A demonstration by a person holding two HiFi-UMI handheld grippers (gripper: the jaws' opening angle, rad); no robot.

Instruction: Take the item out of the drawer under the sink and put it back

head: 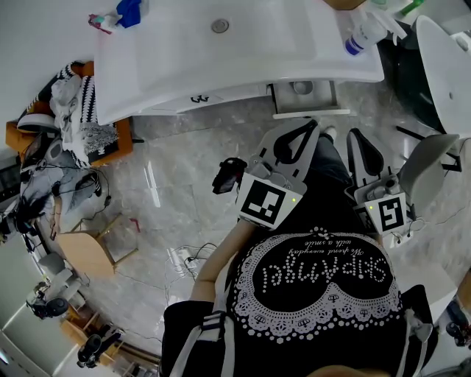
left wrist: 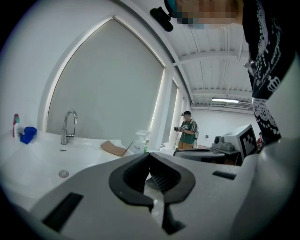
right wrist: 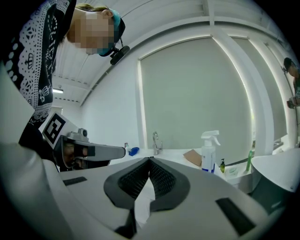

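Note:
The white sink counter (head: 243, 51) runs along the top of the head view. Under its front edge a small drawer (head: 311, 112) stands pulled out, with a pale roundish item (head: 302, 87) inside; I cannot tell what it is. My left gripper (head: 310, 127) hangs just below the drawer, its tips pointing at it, shut and empty. My right gripper (head: 358, 135) is beside it to the right, also shut with nothing held. The left gripper (left wrist: 150, 153) and the right gripper (right wrist: 150, 160) each show their ribbed pads meeting in their own views.
On the counter are a faucet (left wrist: 68, 126), a drain (head: 219, 26), a spray bottle (head: 366, 33), a piece of cardboard (left wrist: 114, 148) and a blue item (head: 129, 11). A chair with clothes (head: 73, 110) stands left, a white fixture (head: 441, 59) right. A person (left wrist: 187, 132) stands far back.

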